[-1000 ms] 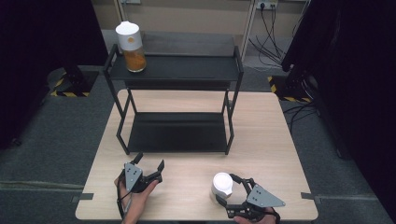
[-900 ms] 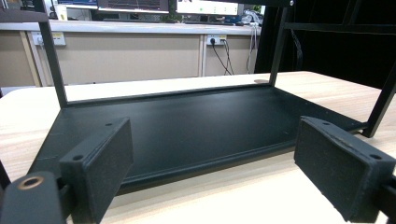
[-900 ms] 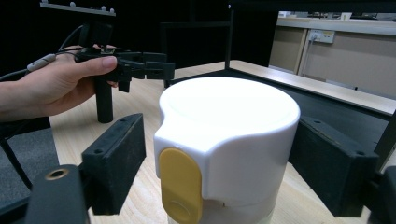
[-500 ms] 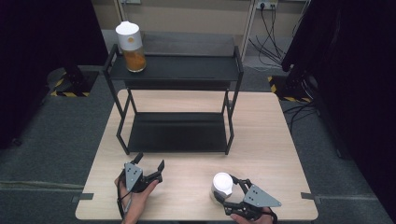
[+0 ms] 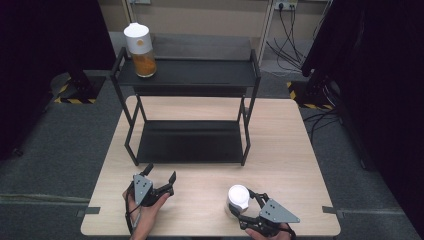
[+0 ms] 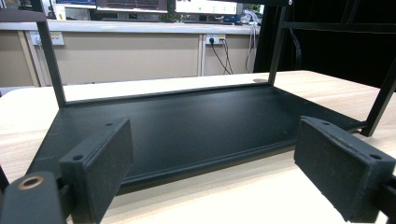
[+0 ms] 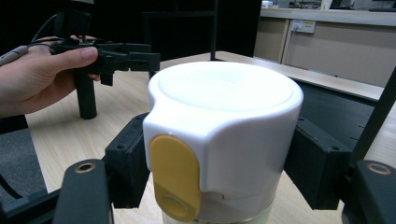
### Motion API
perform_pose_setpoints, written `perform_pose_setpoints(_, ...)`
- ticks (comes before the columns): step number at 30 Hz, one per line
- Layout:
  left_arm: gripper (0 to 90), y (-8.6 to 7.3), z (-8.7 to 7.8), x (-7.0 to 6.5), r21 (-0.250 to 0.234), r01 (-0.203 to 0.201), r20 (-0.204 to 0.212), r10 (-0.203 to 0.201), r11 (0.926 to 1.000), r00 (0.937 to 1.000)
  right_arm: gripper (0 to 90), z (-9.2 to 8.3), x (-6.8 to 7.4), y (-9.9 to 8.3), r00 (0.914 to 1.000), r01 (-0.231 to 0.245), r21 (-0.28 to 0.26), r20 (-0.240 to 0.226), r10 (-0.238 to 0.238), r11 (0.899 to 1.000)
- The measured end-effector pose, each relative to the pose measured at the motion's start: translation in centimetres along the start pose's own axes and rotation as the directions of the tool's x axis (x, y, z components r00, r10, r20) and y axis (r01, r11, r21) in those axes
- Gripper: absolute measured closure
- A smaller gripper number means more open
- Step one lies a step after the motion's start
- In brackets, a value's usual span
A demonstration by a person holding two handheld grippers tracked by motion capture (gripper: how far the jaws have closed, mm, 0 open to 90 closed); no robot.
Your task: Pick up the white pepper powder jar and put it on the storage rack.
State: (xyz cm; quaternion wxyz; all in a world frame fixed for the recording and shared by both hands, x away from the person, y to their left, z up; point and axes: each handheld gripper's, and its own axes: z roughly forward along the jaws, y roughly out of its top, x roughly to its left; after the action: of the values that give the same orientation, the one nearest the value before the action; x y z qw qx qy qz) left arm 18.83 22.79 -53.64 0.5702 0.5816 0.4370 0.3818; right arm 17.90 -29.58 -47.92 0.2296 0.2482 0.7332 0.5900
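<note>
- Left gripper sits at the near left of the table, jaws spread wide with nothing between them. In its own view the pads are flat black rubbery slabs, a bit scuffed, pointing at the rack's lower shelf.
- Up at the far left, one jar already stands on the rack's top shelf: clear body with something orange inside, white cap. So I'd guess one jar is shelved and a second is on its way.
- Rack is thin black metal tube with two flat matte trays. The bottom tray is bare and the top one has lots of room right of that jar.
- Table is pale wood grain, smooth.
- Right gripper at the near right has its jaws closed in on the second jar, pads pressed to both sides of the cap. That jar is on or just off the table, can't tell which.
- The cap is glossy white plastic, round with a flat top, and has a yellow oval tab on the side facing the camera. Clear body just peeks out below it.
- Looks like grab done; lift and placing on the rack are left.
</note>
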Motion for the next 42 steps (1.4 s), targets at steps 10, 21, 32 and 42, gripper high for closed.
perform_pose_setpoints(10,11.6,-0.1,0.0,0.0,-0.004,0.002,-0.001,-0.002,1.0000,1.0000,30.8,-0.5,0.0,0.9,0.9986,0.001,-0.038,0.053,0.001,0.999)
perform_pose_setpoints(21,11.6,-0.1,-0.1,0.0,-0.007,0.003,-0.001,-0.003,1.0000,1.0000,30.9,-0.6,-0.2,3.2,0.9917,0.016,-0.105,0.128,-0.002,0.994)
perform_pose_setpoints(32,11.6,-0.2,-0.1,-0.1,-0.010,0.002,-0.004,-0.002,1.0000,1.0000,30.9,0.2,-0.7,5.7,0.9873,0.036,-0.145,0.159,-0.013,0.989)
perform_pose_setpoints(42,11.5,-0.2,-0.1,-0.1,-0.014,0.001,-0.005,-0.002,0.9999,1.0000,30.9,1.1,-0.9,7.1,0.9840,0.038,-0.186,0.178,-0.004,0.982)
